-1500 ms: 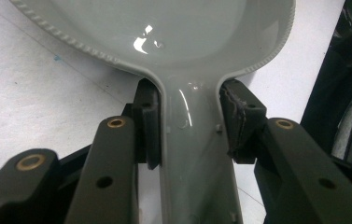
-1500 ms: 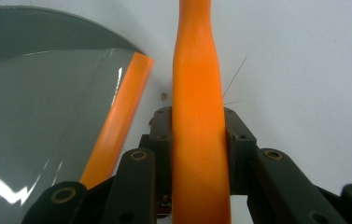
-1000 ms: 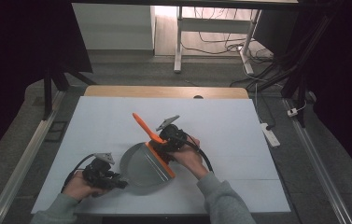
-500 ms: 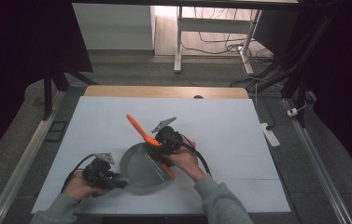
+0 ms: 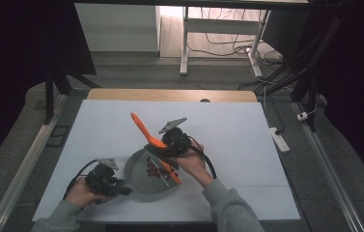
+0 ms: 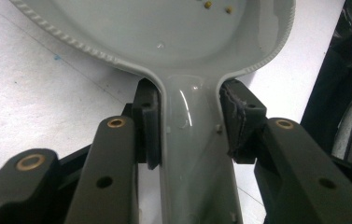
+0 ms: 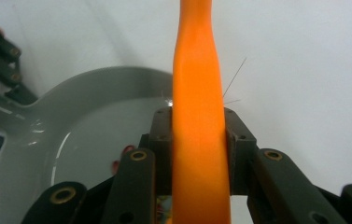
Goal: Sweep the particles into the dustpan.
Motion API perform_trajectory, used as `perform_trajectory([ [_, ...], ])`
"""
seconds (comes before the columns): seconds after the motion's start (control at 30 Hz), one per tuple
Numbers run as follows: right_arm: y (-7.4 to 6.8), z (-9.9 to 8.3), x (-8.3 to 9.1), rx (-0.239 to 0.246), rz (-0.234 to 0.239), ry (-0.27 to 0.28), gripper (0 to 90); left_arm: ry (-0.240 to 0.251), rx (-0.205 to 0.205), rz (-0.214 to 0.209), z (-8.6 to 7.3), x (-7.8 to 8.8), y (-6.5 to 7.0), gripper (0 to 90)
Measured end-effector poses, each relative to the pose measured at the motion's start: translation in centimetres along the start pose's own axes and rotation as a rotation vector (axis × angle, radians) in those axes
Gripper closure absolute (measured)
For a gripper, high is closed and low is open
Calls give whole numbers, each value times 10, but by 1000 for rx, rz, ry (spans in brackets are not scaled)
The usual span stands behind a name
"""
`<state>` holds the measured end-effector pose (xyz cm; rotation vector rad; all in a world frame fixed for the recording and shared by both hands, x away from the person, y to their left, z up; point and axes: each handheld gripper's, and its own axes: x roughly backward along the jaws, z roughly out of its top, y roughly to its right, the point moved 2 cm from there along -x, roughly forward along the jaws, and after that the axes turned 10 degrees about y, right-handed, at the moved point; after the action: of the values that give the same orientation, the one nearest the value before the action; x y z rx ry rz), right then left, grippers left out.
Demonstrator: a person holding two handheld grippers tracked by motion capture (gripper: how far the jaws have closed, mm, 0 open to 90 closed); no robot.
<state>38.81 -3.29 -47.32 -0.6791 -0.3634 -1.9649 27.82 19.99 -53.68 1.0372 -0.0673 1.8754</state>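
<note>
- High view: a white table [image 5: 247, 145] with a wooden far edge stands on grey floor in a dark room; cables lie around a white desk frame [image 5: 185, 38] behind it. A grey pan [image 5: 138, 174] holding red pieces [image 5: 153, 168] sits near the front edge. The left gripper [image 5: 121, 190] clamps its handle, and the right gripper [image 5: 162, 150] holds an orange spatula [image 5: 143, 128] tilted over the pan.
- Left gripper view: both pads squeeze the pan's handle [image 6: 190, 140] above the white surface.
- Right gripper view: the jaws pinch the spatula handle [image 7: 197, 107], with the pan [image 7: 85, 107] below left.
</note>
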Motion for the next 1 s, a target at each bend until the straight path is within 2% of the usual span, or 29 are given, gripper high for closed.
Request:
perform_trajectory([
  [0.07, 9, 1, 7, -11, -43, 10, 707, -1, -1, 0, 0, 0, 0, 619],
  [0.1, 9, 1, 7, -11, -43, 10, 707, -1, -3, 0, 0, 0, 0, 619],
  [0.23, 25, -2, 11, -14, -108, 2, 707, 0, -2, 0, 0, 0, 0, 619],
  [0.47, 43, -9, -2, -32, -160, -53, 707, -1, -1, 0, -1, 1, 0, 619],
  [0.73, 42, -12, -20, -18, -154, -93, 707, -2, 3, -3, -1, 3, -1, 619],
  [1.0, 25, -7, -30, 30, -126, -123, 708, -4, 5, -4, -2, 3, -1, 619],
])
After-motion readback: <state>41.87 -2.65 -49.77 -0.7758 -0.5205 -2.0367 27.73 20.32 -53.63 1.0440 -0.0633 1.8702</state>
